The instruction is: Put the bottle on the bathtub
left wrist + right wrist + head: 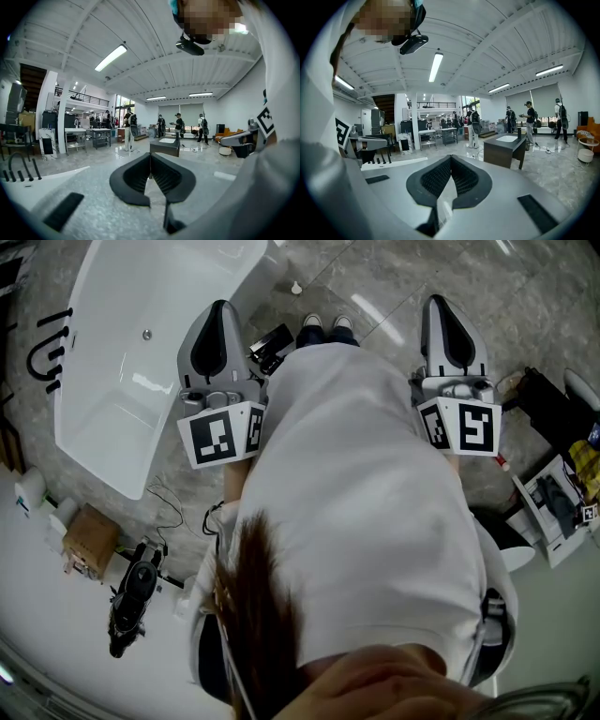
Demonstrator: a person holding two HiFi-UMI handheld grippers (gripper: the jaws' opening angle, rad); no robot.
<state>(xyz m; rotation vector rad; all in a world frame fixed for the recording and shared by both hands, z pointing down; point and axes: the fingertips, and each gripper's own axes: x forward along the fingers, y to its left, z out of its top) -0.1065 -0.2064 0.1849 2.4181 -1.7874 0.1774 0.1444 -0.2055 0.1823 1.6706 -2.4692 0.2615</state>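
The white bathtub [122, 418] stands on the grey floor at the upper left of the head view, with a black faucet [47, 352] beside it. The person in a white shirt holds both grippers out level, one at each side. My left gripper [220, 307] is next to the tub's near end, and its jaws [150, 158] are shut with nothing between them. My right gripper [437, 304] is over bare floor, jaws [450, 160] shut and empty too. I cannot pick out a bottle for certain; a small white object [296, 287] stands on the floor beyond the person's shoes.
A cardboard box [90, 540], white containers [30, 489], a black device [131, 594] and cables lie at the left. Black cases [553, 409] and open boxes [561, 504] are at the right. A dark table [504, 149] and several people stand farther off in the hall.
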